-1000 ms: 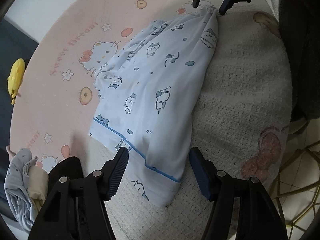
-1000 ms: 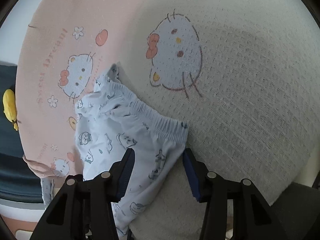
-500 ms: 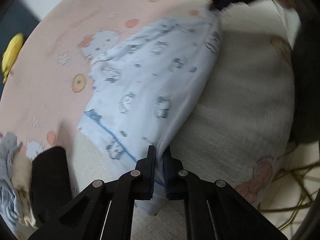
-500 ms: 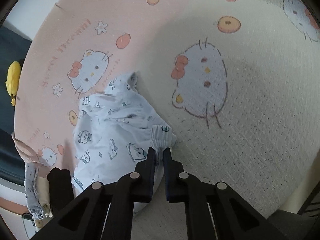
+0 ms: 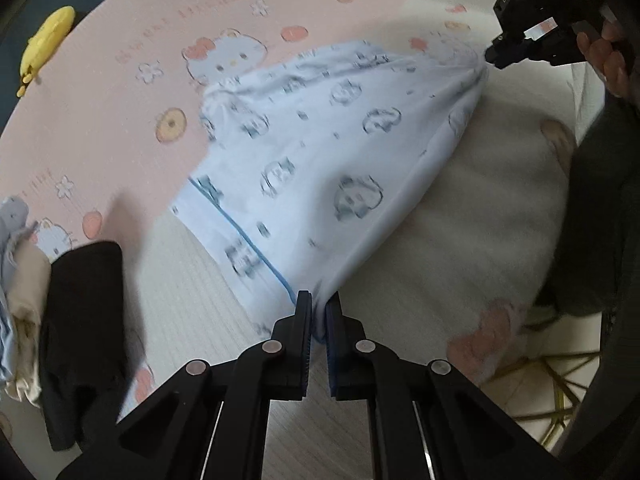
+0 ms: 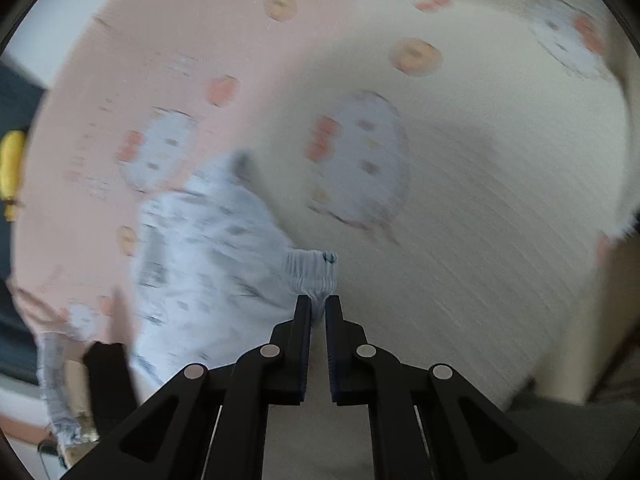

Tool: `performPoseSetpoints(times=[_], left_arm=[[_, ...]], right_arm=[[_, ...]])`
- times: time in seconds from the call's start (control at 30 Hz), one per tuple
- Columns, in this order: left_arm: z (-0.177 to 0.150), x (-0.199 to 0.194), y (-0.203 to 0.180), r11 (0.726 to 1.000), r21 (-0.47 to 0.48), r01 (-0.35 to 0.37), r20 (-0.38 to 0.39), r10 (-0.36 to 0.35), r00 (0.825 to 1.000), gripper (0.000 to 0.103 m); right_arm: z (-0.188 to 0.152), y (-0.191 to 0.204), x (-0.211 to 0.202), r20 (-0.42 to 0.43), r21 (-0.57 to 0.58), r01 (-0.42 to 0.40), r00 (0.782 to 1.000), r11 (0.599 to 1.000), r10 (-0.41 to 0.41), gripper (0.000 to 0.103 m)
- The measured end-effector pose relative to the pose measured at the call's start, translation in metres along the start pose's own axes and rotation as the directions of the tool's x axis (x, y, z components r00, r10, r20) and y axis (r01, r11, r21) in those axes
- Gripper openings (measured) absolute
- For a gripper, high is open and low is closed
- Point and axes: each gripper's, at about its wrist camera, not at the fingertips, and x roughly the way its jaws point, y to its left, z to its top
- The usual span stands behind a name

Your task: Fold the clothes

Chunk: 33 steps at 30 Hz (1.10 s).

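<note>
Both tongs are clenched on the light-blue printed shorts (image 5: 320, 160): left tongs (image 5: 318, 316) pinch the blue-piped hem corner, right tongs (image 6: 318, 312) pinch the gathered elastic waistband (image 6: 314, 270). In the left view the right tongs (image 5: 494, 56) sit at 1 o'clock, and the near edge runs taut between the two grips. The rest of the garment droops toward 10 o'clock over the cat-print blanket (image 5: 100, 120) on the bed.

My read: garment is lifted for a spread or fold. Keep both grips level and the edge tensioned, so the slack side drops flat. Lay it on bare blanket, away from the dark cloth (image 5: 86, 320) and bundled clothes (image 5: 16, 280) at 8 o'clock. Right view is motion-blurred; slow down before setting down. Thin fabric could slip from the hem pinch.
</note>
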Motion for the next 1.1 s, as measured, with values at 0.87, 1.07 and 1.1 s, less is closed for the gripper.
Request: performPoseSetpoints(times=[0.87, 1.07, 1.1], left_arm=[[-0.038, 0.016, 0.095, 0.708, -0.642, 0.294, 0.043, -0.350, 0.936, 0.006], [-0.054, 0.037, 0.115, 0.570, -0.768, 0.291, 0.039, -0.411, 0.911, 0.007], [-0.055, 0.039, 0.117, 0.553, -0.779, 0.294, 0.043, -0.422, 0.906, 0.007]], right_arm=[[-0.005, -0.006, 0.022, -0.091, 0.110, -0.144, 0.984, 0.984, 0.154, 0.049], [-0.006, -0.008, 0.032, -0.117, 0.117, -0.122, 0.984, 0.986, 0.135, 0.051], [-0.006, -0.008, 0.033, -0.109, 0.121, -0.124, 0.984, 0.985, 0.138, 0.051]])
